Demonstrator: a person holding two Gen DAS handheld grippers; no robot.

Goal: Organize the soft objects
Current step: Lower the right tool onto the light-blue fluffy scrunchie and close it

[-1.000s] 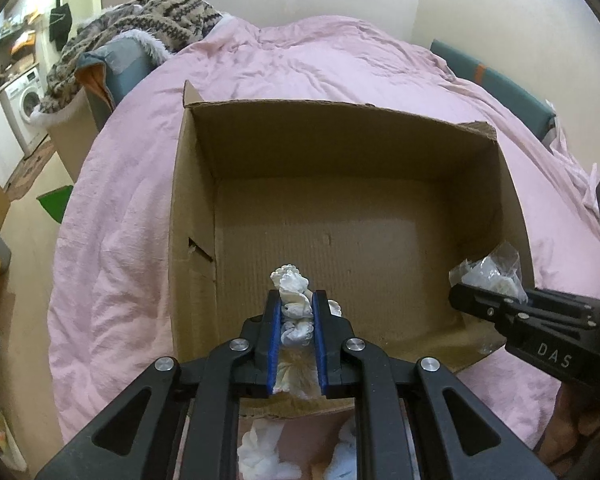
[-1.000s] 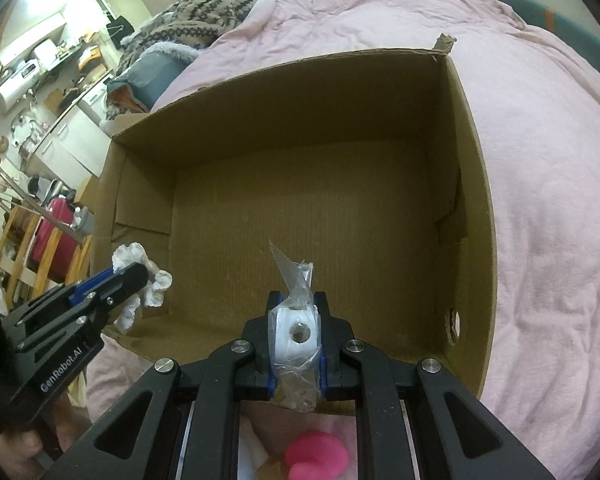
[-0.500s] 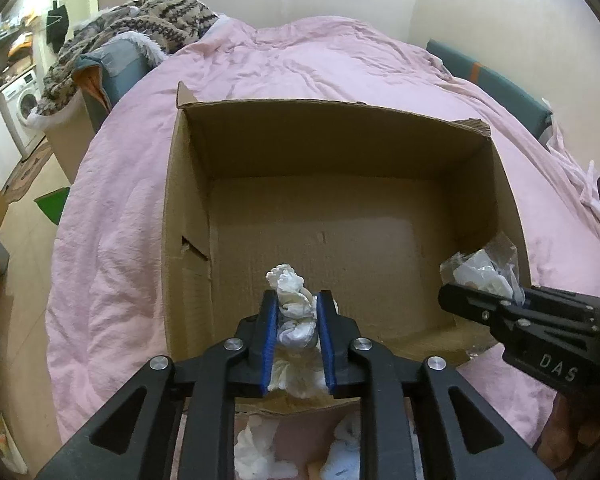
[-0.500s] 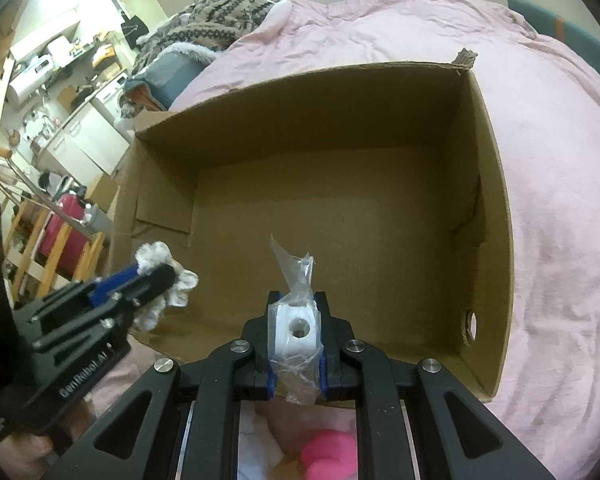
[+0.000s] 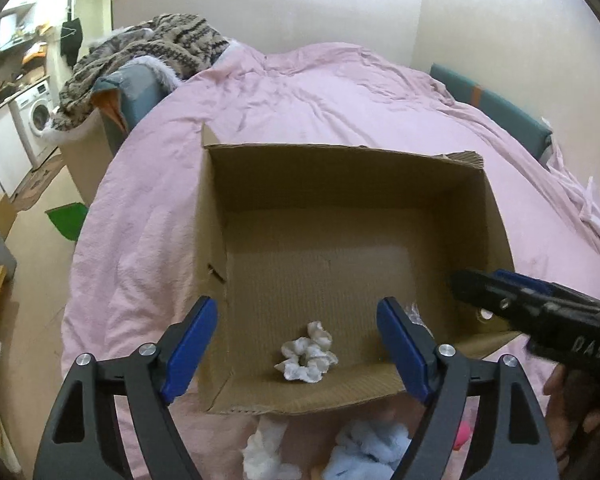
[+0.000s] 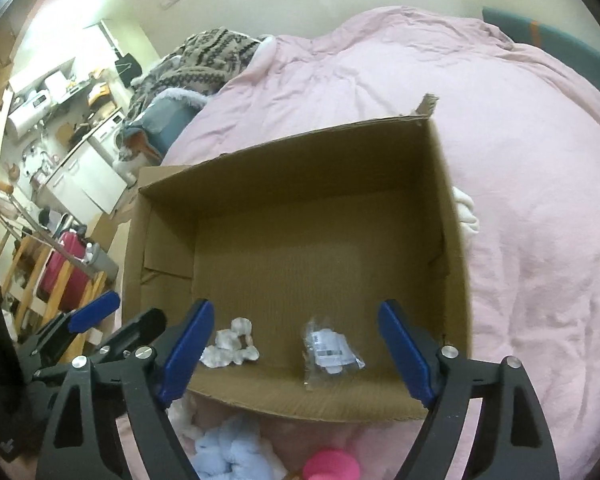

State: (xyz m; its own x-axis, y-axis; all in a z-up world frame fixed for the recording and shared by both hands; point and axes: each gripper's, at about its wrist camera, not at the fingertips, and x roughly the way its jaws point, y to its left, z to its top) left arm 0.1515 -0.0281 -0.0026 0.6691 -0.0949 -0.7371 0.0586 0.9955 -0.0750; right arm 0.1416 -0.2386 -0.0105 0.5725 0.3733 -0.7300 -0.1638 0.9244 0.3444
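An open cardboard box (image 5: 212, 248) (image 6: 452, 216) sits on a pink bed. A white scrunchie (image 5: 307, 353) (image 6: 232, 344) lies on the box floor near the front wall. A small item in clear plastic wrap (image 6: 329, 350) lies to its right. My left gripper (image 5: 296, 344) is open and empty above the scrunchie. My right gripper (image 6: 296, 348) is open and empty above the wrapped item. The right gripper also shows at the right edge of the left wrist view (image 5: 540, 312).
Loose soft things lie on the bed in front of the box: white and light blue fluffy pieces (image 5: 360, 452) (image 6: 228, 452) and a pink one (image 6: 332, 468). A patterned blanket (image 5: 148, 56) is heaped at the bed's far left. A white cloth (image 6: 466, 212) lies right of the box.
Both grippers have opened. The scrunchie dropped from the left gripper and the wrapped item from the right gripper onto the box floor. Both grippers have risen and drawn back.
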